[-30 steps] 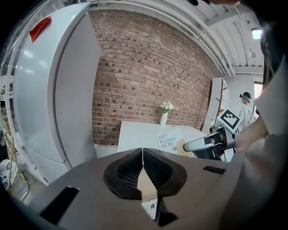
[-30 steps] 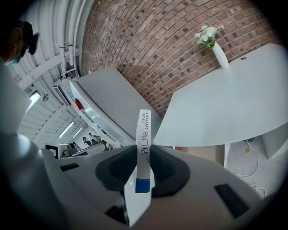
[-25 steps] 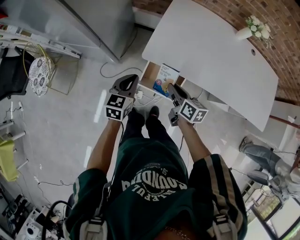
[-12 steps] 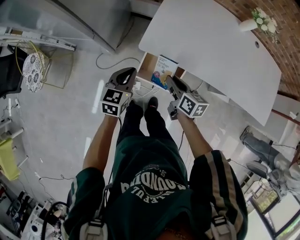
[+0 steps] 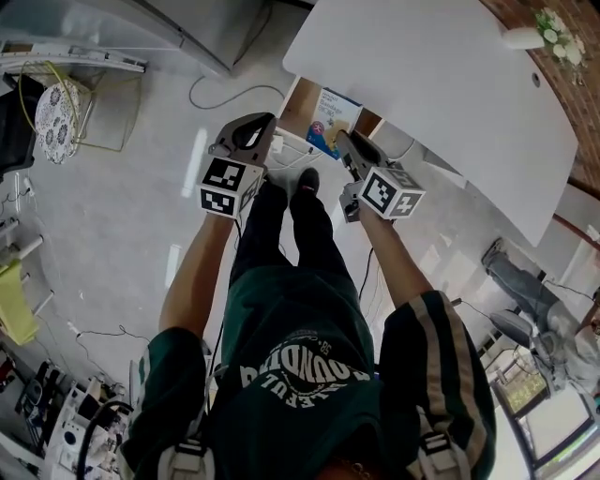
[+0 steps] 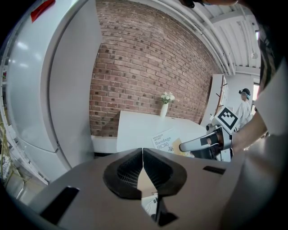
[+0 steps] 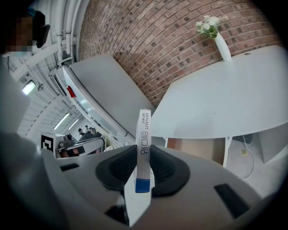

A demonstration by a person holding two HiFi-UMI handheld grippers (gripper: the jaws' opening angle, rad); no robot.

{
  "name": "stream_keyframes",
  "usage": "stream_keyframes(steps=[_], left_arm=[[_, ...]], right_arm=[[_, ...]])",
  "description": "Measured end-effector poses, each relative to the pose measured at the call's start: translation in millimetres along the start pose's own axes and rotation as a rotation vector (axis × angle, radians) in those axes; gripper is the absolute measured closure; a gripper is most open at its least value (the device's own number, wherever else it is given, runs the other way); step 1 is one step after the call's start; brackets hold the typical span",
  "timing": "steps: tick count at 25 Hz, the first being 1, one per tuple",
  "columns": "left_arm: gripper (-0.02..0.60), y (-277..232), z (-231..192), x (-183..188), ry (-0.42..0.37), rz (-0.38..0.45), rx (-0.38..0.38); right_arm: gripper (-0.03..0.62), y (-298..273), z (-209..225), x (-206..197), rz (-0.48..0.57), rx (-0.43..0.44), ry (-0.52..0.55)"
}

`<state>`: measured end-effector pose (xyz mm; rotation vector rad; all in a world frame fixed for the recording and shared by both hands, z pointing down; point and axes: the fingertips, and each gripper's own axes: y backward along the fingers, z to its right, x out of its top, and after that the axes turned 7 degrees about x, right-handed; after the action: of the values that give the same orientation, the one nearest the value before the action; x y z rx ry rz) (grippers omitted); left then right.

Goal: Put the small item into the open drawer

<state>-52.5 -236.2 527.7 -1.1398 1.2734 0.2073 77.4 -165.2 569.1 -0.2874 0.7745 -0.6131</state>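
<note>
My right gripper [image 5: 341,139] is shut on a small white bandage box [image 5: 333,109] with blue print. It holds the box over the open wooden drawer [image 5: 297,103] under the white table [image 5: 441,84]. In the right gripper view the thin box [image 7: 144,148] stands on edge between the pads, with the drawer's wooden inside [image 7: 198,150] further ahead. My left gripper [image 5: 262,126] hangs left of the drawer, shut with nothing in it. From the left gripper view [image 6: 143,167] I see the box [image 6: 163,140] and the right gripper [image 6: 203,143].
A vase of white flowers [image 5: 548,26] stands at the table's far corner. A tall grey cabinet [image 5: 192,26] is at the back left, with a cable [image 5: 214,90] on the floor before it. The person's shoes [image 5: 306,178] are below the drawer. Another person [image 5: 525,281] is at right.
The head camera has tilted, so the table and drawer sit higher in view. Both grippers keep nearly the same place by the drawer, and the box stays gripped.
</note>
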Motion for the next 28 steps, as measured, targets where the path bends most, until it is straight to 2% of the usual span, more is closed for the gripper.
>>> stream_keyframes(steps=[14,28], left_arm=[[0.562,-20.8,-6.9,-51.4,0.045,-0.051,-0.002],[0.561,-41.7,-14.0,-85.0,0.099,-0.067,-0.013]], right_arm=[[0.487,-29.4,49.7,-57.7,-0.061,-0.069,-0.049],[0.487,-64.7,109.9,-94.5,-0.064,-0.195,-0.115]])
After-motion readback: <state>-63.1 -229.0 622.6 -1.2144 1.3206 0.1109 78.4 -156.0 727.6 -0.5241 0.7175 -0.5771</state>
